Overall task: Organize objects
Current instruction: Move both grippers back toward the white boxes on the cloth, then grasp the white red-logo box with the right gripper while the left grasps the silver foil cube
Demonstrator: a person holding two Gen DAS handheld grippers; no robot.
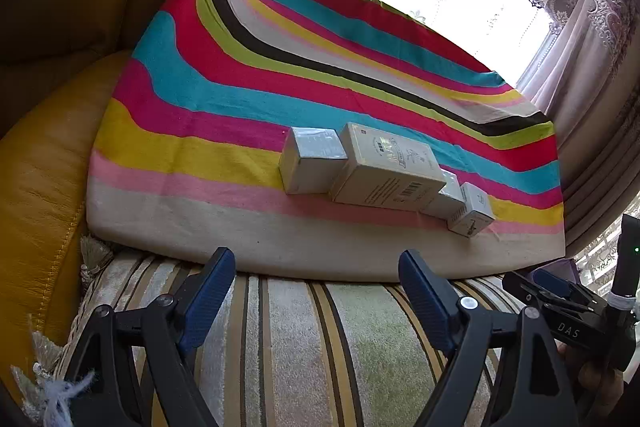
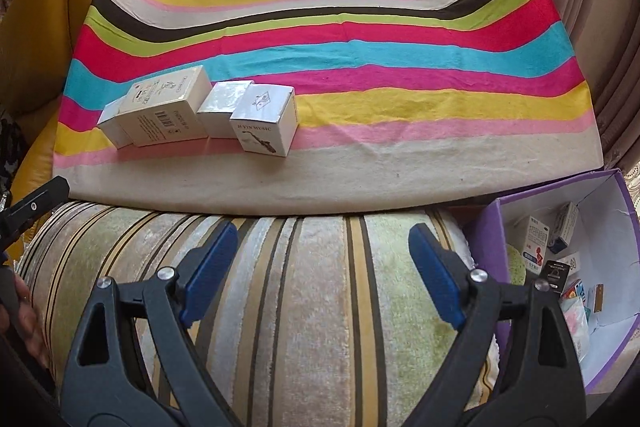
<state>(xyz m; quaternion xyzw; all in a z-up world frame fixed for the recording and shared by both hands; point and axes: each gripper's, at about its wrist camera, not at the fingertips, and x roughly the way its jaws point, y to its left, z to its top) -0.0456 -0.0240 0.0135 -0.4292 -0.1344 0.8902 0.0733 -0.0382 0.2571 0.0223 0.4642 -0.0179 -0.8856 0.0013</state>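
Several white boxes stand in a row on a striped cloth [image 1: 224, 99]. In the left wrist view they are a silver-topped box [image 1: 312, 163], a large flat box [image 1: 388, 171], a small box half hidden behind it [image 1: 450, 193] and a cube box [image 1: 472, 213]. The right wrist view shows the cube box with a saxophone print [image 2: 266, 121], a silver-topped box [image 2: 224, 109], the large box [image 2: 168, 107] and a small box [image 2: 112, 125]. My left gripper [image 1: 316, 275] is open and empty, in front of the cloth. My right gripper [image 2: 324, 247] is open and empty too.
A purple bin [image 2: 480, 239] at the right holds several small packages [image 2: 536, 241]. A striped plush cushion [image 2: 320, 299] lies under both grippers. A yellow leather sofa [image 1: 52, 155] is at the left. Curtains [image 1: 592, 75] and a bright window lie behind.
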